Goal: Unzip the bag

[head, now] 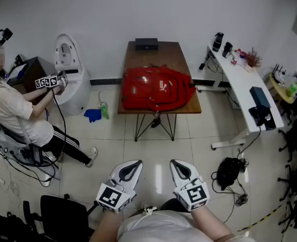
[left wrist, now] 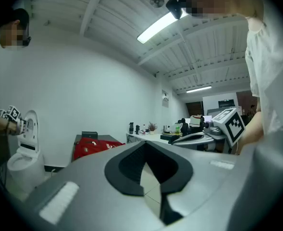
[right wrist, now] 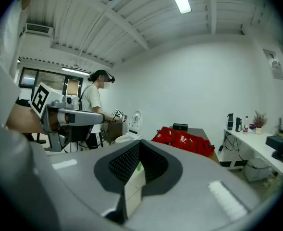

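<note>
Task not started. Red fabric backpack [head: 157,88] lies on brown wooden table [head: 158,48], upper centre; no opened zip visible. Left gripper [head: 134,165] and right gripper [head: 176,165], bottom centre, are well apart from it, both with jaws closed and empty. All unzipping remains.

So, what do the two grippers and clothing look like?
Both the left gripper and right gripper have pale grey shells with black textured pads. Each carries a cube with black-and-white square markers. The person wears a light shirt.
</note>
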### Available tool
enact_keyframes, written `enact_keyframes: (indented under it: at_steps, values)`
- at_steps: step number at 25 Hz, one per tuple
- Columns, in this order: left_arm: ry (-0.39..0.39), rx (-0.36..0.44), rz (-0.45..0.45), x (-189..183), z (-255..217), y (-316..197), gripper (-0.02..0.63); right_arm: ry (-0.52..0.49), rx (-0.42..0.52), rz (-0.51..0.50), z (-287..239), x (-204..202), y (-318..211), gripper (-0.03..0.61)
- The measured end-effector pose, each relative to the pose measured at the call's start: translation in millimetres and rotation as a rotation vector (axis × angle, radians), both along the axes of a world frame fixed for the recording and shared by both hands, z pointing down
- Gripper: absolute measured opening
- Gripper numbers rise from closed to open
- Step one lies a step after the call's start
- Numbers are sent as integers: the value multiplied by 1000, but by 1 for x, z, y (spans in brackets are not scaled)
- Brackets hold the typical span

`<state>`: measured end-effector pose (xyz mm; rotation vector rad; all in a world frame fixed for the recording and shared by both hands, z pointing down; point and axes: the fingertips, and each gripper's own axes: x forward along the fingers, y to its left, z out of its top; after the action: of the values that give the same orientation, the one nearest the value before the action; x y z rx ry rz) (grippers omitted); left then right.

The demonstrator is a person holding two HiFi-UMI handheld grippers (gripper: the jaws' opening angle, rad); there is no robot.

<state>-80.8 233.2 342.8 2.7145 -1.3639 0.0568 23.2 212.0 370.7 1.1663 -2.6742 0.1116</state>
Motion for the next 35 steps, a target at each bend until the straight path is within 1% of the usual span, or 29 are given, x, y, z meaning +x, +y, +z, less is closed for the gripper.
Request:
enact_keyframes:
  at_steps: [2, 4, 6, 8, 9, 14, 20, 24, 27, 32, 35]
  values:
    - [14, -11, -1, -5, 4, -9, 8, -11, 28, -14, 7, -3, -7, 6]
    - [27, -18, 3, -8, 7, -17, 8, -10, 30, -13, 10, -3, -16, 6]
    - [17, -15, 8, -8, 10, -30, 8, 6, -5, 8, 8, -2, -31, 6]
    - [-10, -4, 6, -7, 11, -49, 8, 23, -50, 31, 5, -1, -50, 6]
    - [-19, 2, 3, -6, 12, -61, 8, 22, -57, 35, 5, 0, -62, 6]
    - [-40, 20, -13, -3, 9, -123, 8, -44, 15, -17, 8, -2, -128, 6]
    - [-54, -9, -29, 8, 22, -204, 8, -42, 16, -32, 9, 14, -216, 6]
    - [-56, -35, -30, 18, 39, -249, 8, -14, -7, -41, 18, 20, -263, 6]
    - [-46, -60, -31, 19, 53, -278, 8, -17, -21, -50, 32, 18, -291, 6]
    - [-51, -94, -15, 13, 66, -306, 8, -4, -98, -43, 53, 10, -313, 6]
    - [-45, -117, -11, 6, 84, -325, 8, 19, -146, -48, 77, 2, -325, 6]
